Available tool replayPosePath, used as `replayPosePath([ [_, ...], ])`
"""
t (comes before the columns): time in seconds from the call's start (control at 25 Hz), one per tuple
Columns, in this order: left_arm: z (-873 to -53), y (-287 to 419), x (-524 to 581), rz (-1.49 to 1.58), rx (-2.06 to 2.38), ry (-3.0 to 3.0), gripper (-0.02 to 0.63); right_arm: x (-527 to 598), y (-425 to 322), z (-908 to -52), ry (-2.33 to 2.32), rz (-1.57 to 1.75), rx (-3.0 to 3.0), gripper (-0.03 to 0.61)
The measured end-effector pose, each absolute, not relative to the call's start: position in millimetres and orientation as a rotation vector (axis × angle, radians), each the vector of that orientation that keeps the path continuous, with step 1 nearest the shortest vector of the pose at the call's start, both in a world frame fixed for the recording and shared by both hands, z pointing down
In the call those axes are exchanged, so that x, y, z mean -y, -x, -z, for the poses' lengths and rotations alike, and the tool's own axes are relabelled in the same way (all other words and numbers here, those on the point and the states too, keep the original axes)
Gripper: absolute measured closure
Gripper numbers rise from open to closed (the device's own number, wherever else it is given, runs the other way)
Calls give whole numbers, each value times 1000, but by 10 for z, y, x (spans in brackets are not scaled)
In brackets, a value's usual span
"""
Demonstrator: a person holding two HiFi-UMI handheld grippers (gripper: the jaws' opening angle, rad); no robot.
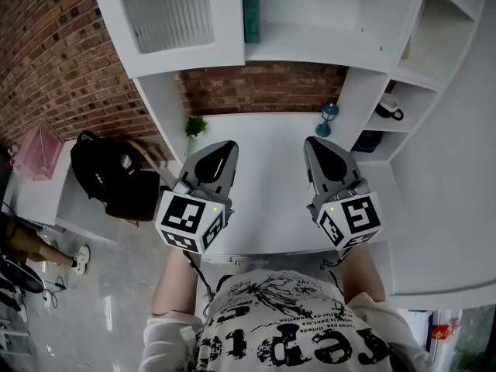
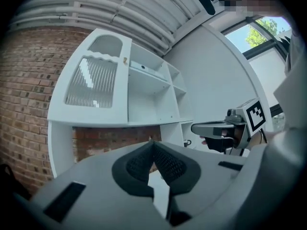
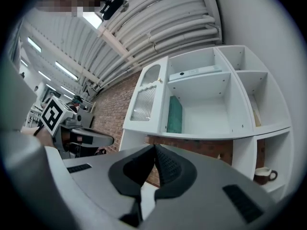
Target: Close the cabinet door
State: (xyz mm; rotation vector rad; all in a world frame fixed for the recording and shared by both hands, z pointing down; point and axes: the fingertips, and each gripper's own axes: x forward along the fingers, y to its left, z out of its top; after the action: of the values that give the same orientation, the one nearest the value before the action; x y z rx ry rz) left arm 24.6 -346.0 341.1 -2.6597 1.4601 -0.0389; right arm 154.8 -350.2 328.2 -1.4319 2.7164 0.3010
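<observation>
Hovering side by side over the smooth white counter (image 1: 263, 192): left gripper (image 1: 227, 147) and right gripper (image 1: 312, 142), both pinched shut, nothing between the ridged black pads (image 2: 168, 164). Open room runs ahead to the rough brick wall (image 1: 263, 90); a small plant (image 1: 195, 125) and a blue ornament (image 1: 329, 119) flank that gap. Cabinet door (image 1: 167, 12), white frame, ribbed glass, arched top, sits upper left, looking flush with the cabinet front beside open square-edged shelves.

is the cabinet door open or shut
Shut, as far as shows: the cabinet door lies flush with the cabinet front, covering its left compartment.
</observation>
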Motion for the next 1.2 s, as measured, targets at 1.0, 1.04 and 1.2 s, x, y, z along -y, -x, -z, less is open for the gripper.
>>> replayPosePath([
  [1.0, -3378, -290, 3621, 12, -1443, 2593, 600, 3636, -1358, -3362, 1328, -389, -2770, 565],
  [1.04, -3388, -295, 3629, 10, -1445, 2597, 600, 3647, -1363, -3373, 1327, -385, -2772, 565],
  [1.2, -3433, -304, 3647, 27, -1456, 2597, 600, 3672, -1384, -3415, 1325, -374, -2779, 565],
])
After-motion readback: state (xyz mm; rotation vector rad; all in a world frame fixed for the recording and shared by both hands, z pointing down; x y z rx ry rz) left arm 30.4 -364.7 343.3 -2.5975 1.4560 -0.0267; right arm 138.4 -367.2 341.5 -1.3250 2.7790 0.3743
